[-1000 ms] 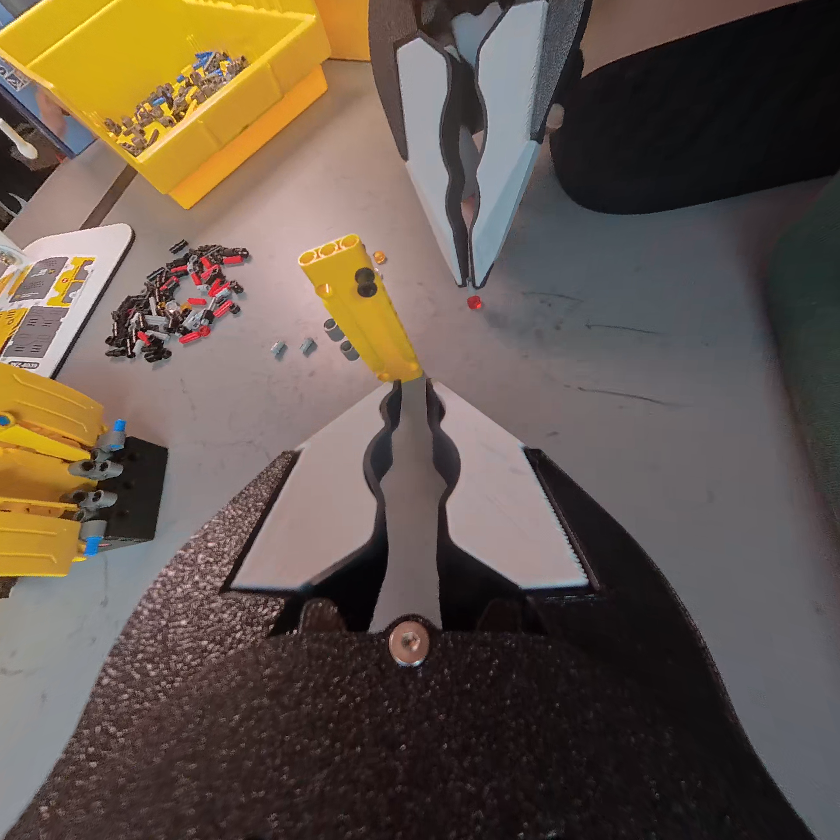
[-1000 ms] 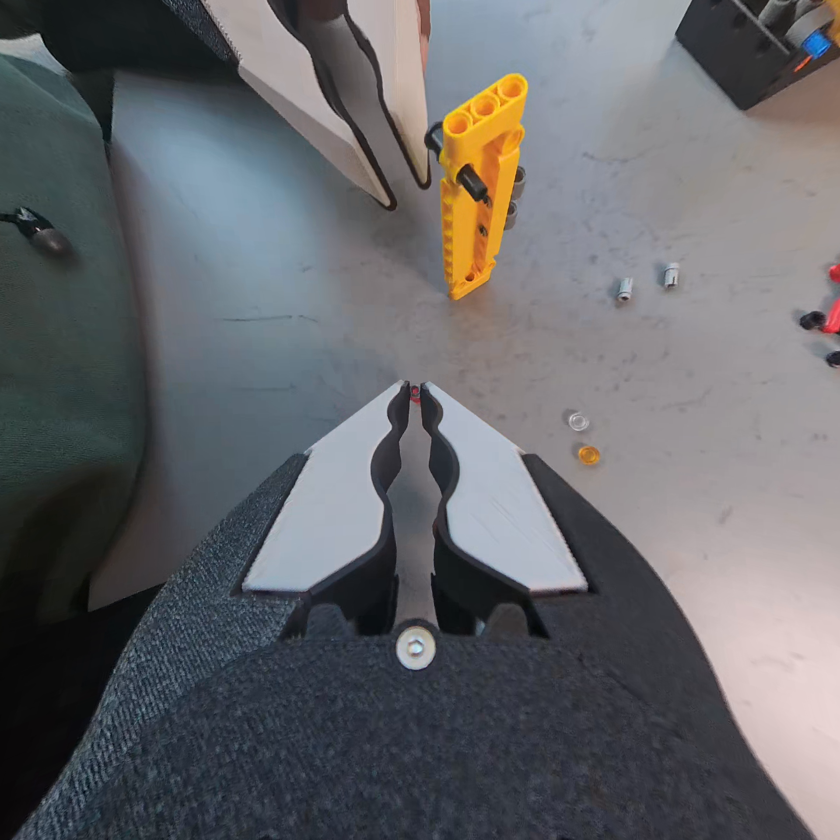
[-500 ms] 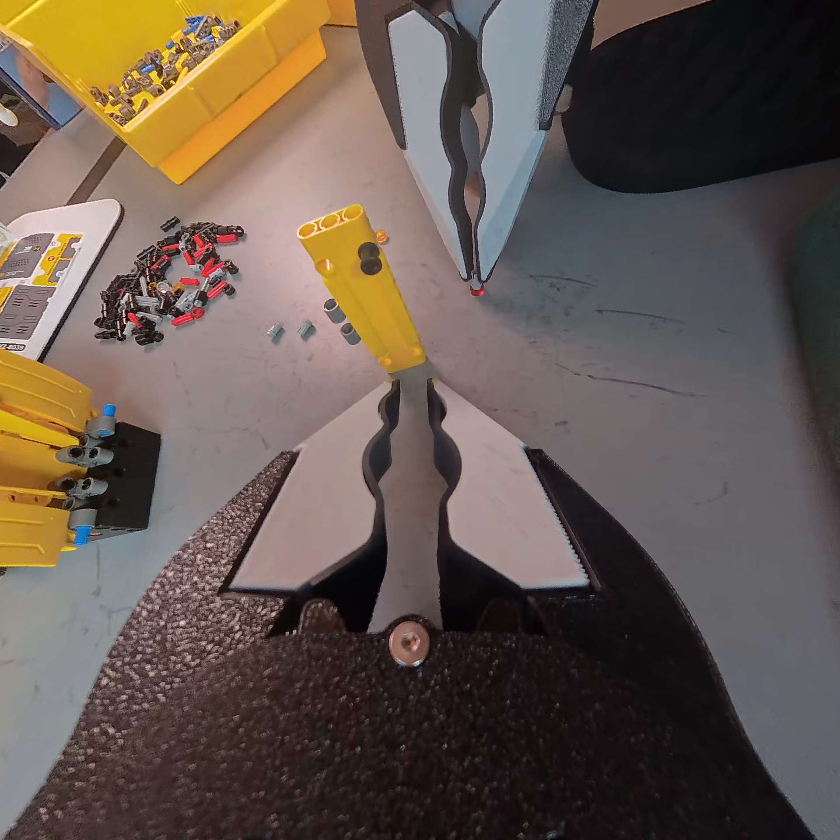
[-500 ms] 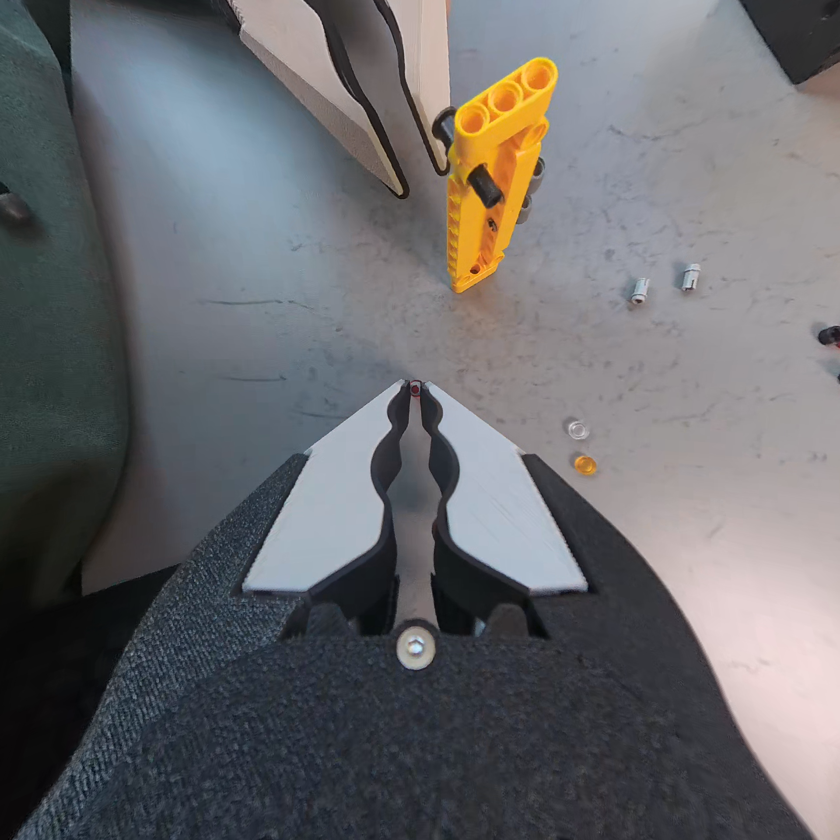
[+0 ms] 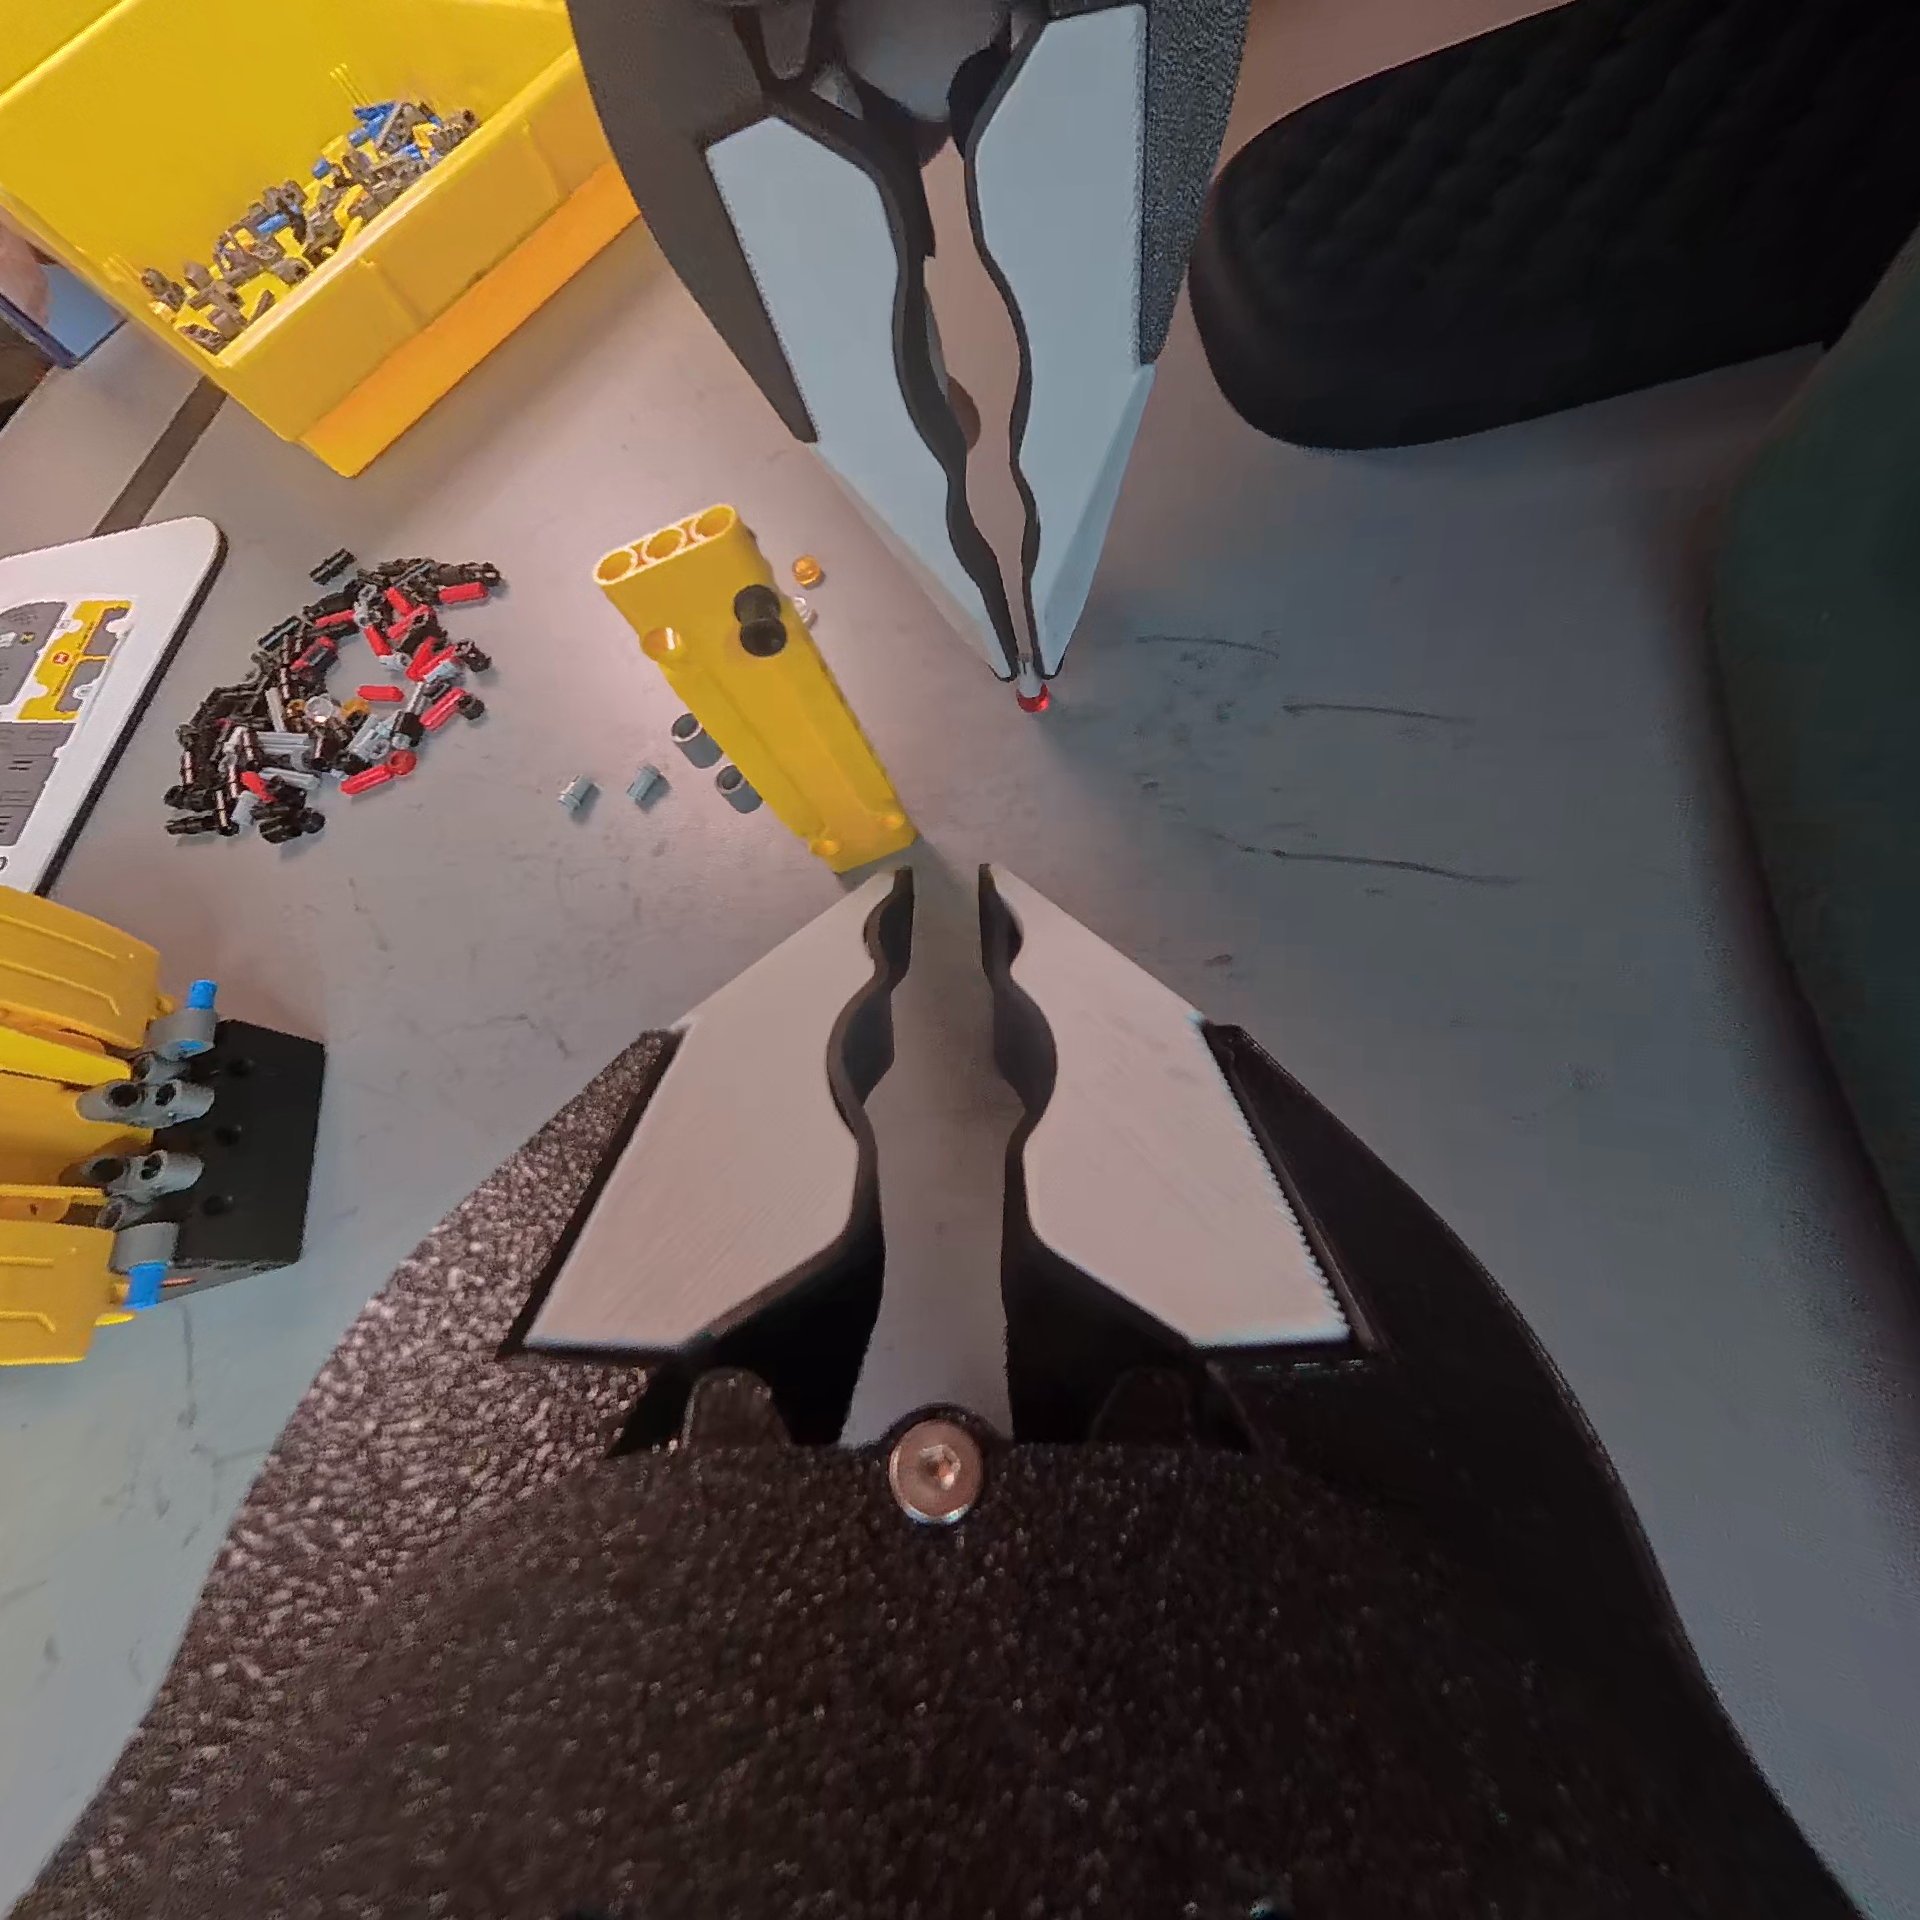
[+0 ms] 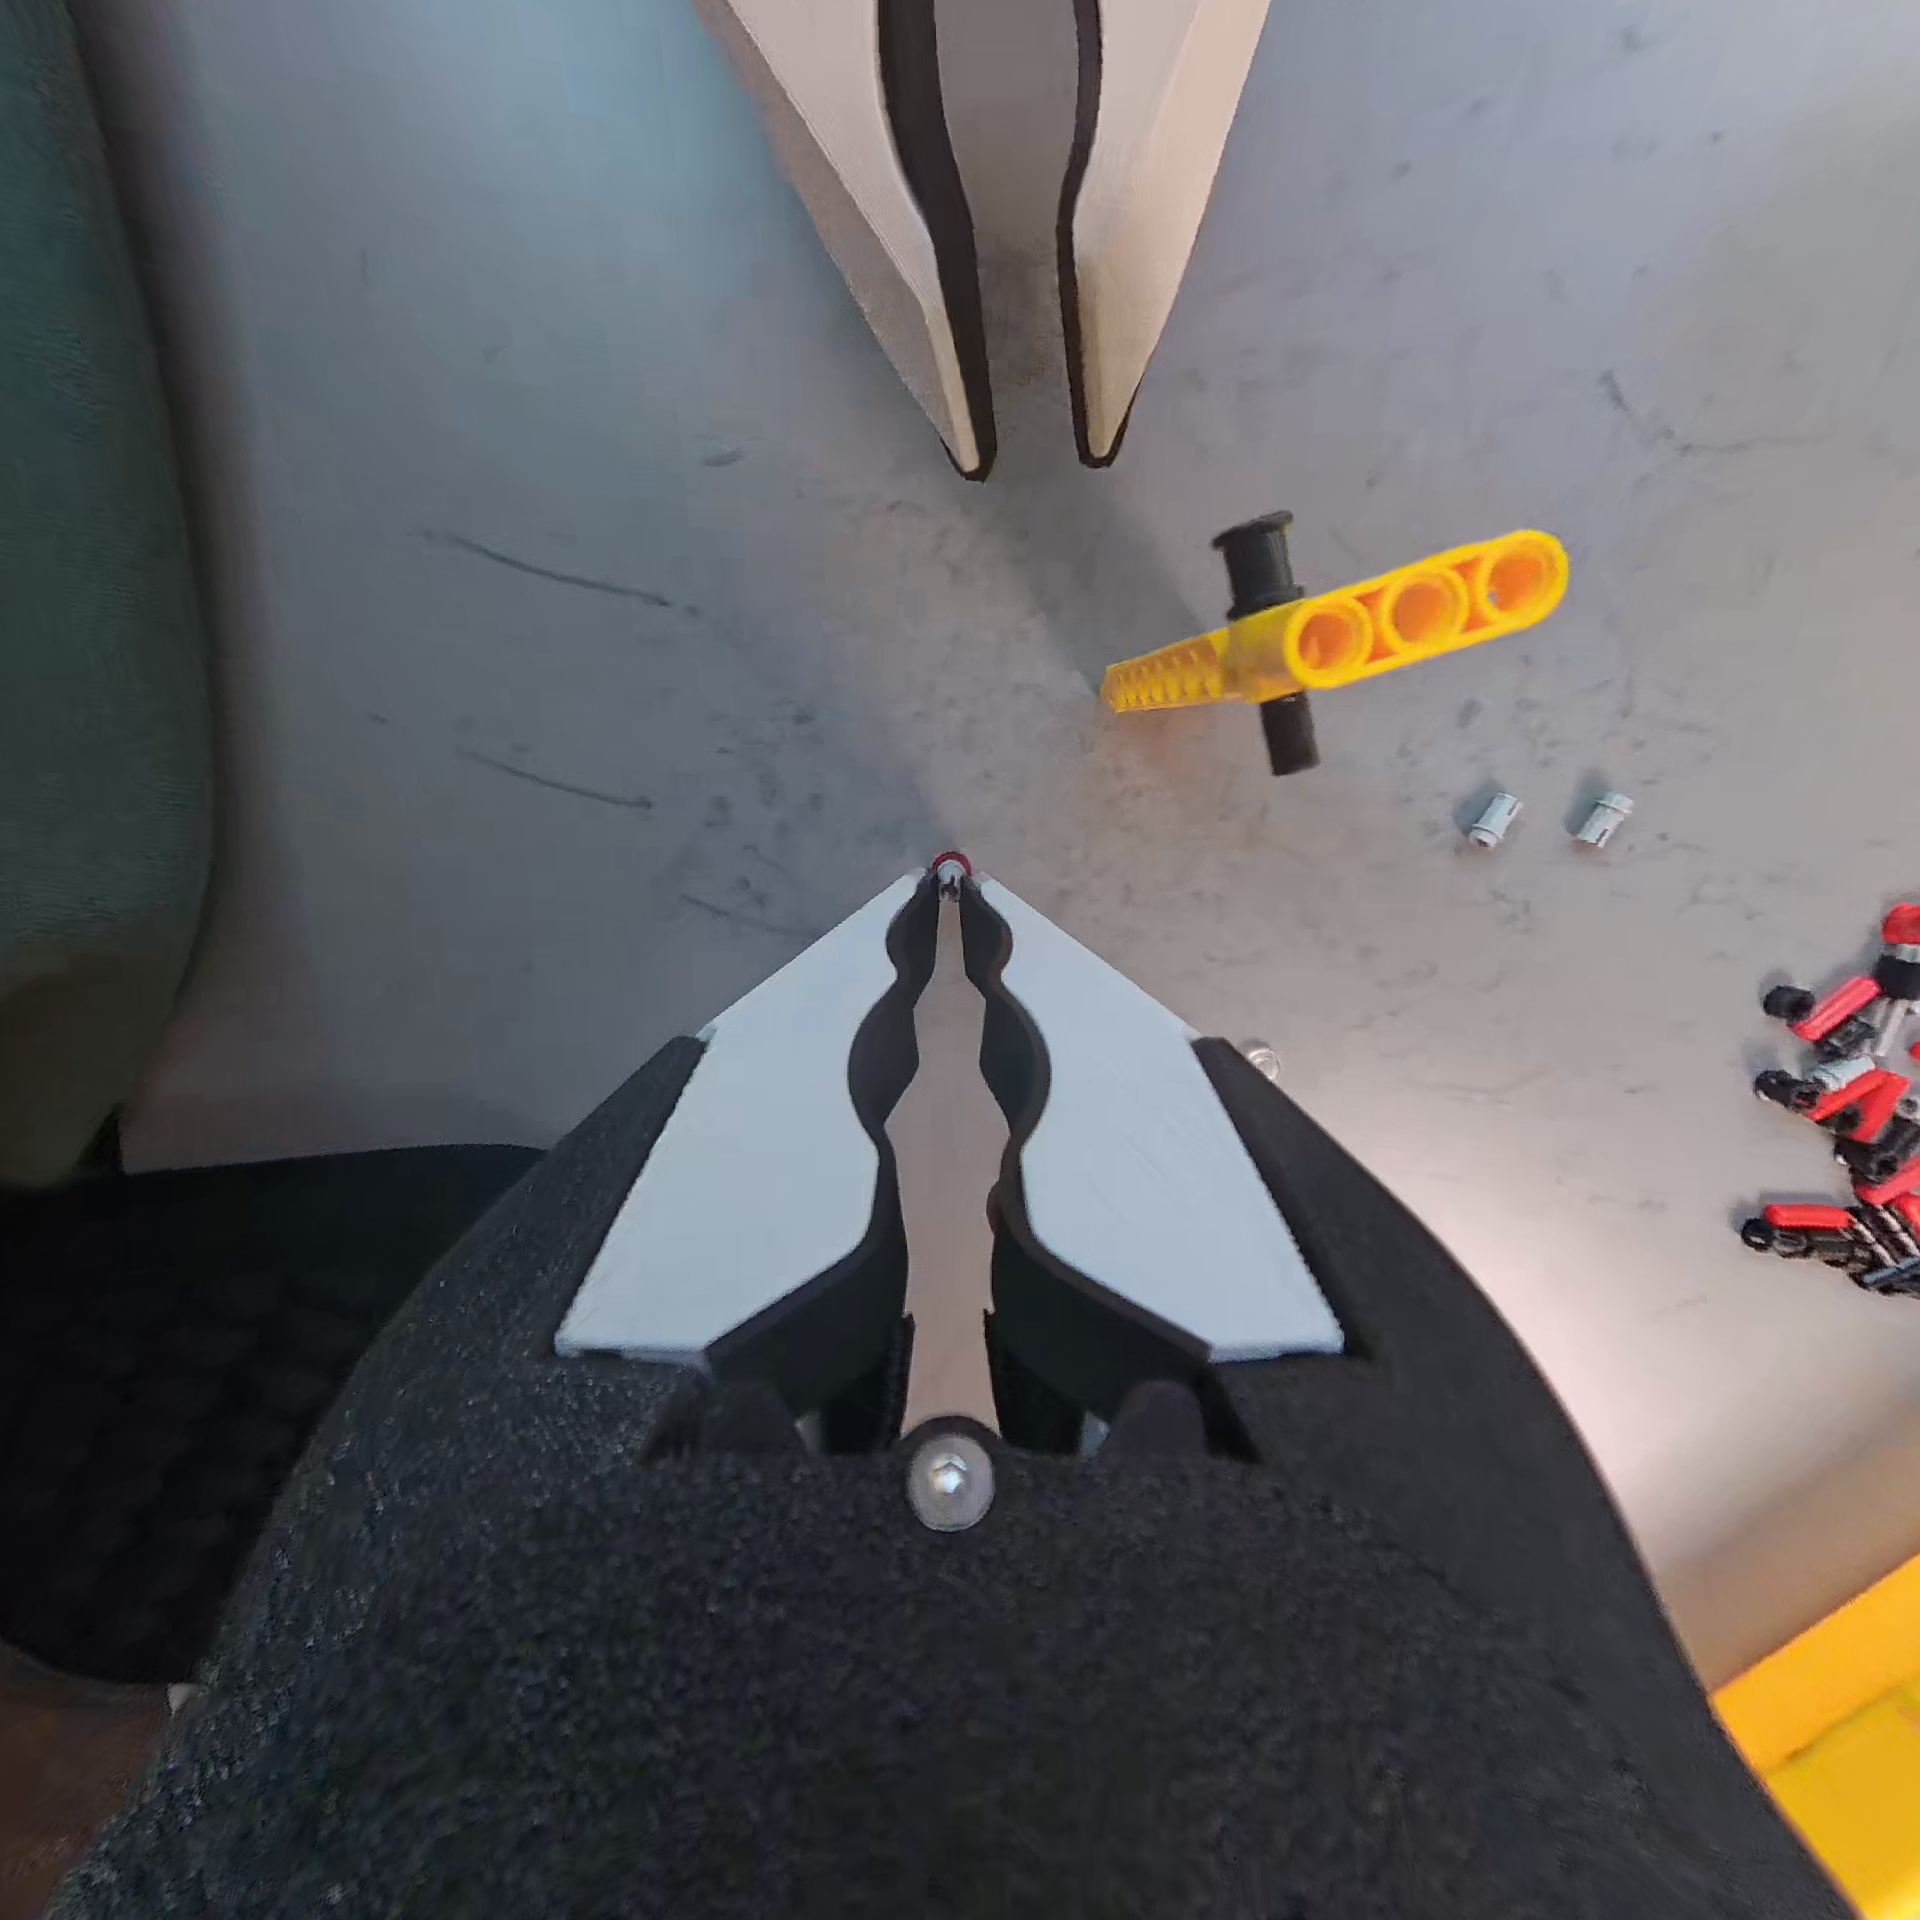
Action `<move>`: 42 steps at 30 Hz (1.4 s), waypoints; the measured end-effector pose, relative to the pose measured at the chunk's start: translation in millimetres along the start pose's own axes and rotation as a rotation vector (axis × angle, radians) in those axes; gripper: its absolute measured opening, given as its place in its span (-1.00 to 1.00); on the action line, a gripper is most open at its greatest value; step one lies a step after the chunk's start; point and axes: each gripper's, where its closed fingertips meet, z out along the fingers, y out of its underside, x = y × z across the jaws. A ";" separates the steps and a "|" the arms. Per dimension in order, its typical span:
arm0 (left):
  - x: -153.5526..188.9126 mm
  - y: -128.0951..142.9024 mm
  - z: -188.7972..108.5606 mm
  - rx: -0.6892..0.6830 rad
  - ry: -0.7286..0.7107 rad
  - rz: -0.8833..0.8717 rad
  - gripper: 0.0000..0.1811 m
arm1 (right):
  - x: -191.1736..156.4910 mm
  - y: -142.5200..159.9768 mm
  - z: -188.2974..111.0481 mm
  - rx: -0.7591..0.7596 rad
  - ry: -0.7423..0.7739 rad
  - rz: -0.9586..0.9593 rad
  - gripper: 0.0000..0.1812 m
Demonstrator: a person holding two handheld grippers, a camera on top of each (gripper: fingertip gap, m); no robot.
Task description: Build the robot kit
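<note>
Left gripper [image 5: 945,883]: fingers slightly parted, holding nothing, tips just beside the near end of the yellow beam [image 5: 753,691]. The beam lies flat on the grey table [image 5: 1455,1039], long axis pointing away toward the yellow bin [image 5: 312,208]. Right gripper [image 6: 949,883]: right of the beam, pinching a small red stud [image 6: 949,862].

A yellow beam [image 5: 750,686] with a black pin stands on the scuffed grey tabletop [image 5: 1403,935] beside loose grey bushes [image 5: 611,790], a heap of red and black pins [image 5: 332,696], a yellow bin [image 5: 260,187] and a part-built yellow model [image 5: 73,1153].
</note>
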 end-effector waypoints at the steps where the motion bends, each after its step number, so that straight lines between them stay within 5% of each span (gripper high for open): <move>1: 3.6 -0.7 0.3 0.004 0.016 0.008 -0.86 | -2.7 -0.6 -0.7 0.000 -0.005 -0.012 -0.96; 7: 23.6 -19.3 -2.3 0.097 0.133 -0.019 -0.79 | -15.8 -27.0 -15.9 0.211 -0.024 0.047 -0.96; 12: 25.5 -17.9 6.3 0.064 0.149 -0.039 -0.81 | -10.9 -13.5 -12.6 0.189 0.036 0.097 -0.96; 22: 32.1 -46.0 3.6 0.186 0.158 -0.052 -0.89 | -26.0 -53.7 -41.5 0.463 -0.021 0.150 -0.96; 42: 40.8 -45.3 6.4 0.166 0.276 -0.144 -0.96 | -33.6 -49.9 -37.6 0.299 0.056 -0.087 -0.97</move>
